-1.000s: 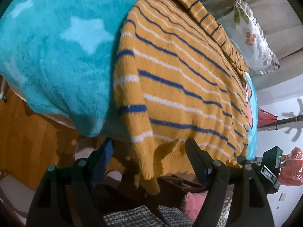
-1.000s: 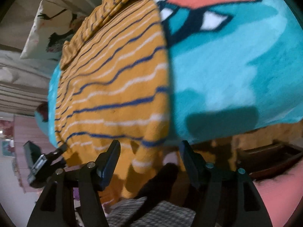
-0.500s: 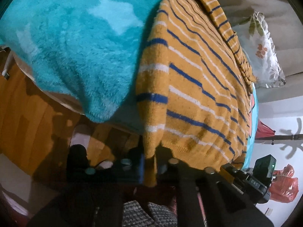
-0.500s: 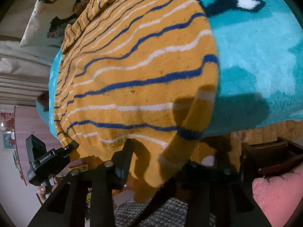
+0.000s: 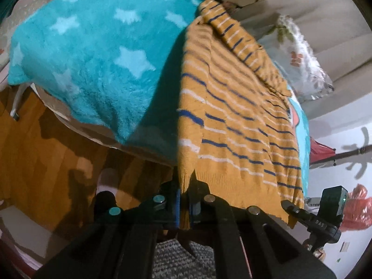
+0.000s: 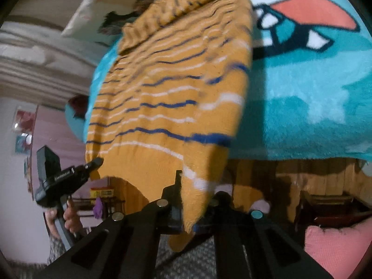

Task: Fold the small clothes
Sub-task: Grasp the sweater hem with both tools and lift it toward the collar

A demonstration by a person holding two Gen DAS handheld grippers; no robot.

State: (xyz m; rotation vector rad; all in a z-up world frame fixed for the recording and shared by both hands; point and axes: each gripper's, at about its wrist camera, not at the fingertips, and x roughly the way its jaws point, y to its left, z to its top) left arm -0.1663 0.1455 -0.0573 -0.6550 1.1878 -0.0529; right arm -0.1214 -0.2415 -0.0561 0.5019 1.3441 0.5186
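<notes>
With both sets of fingers clenched on the striped sweater's hem corners at lower centre, uneven lifting could skew my fold.

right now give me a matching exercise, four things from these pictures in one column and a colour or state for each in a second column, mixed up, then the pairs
Things
1. sweater
2. blanket
3. left gripper
4. cushion

Colour or state
A. teal with pale stars
B. pink
C. mustard with blue and white stripes
D. shut on the sweater's bottom corner

Pairs: 1-C, 2-A, 3-D, 4-B
</notes>
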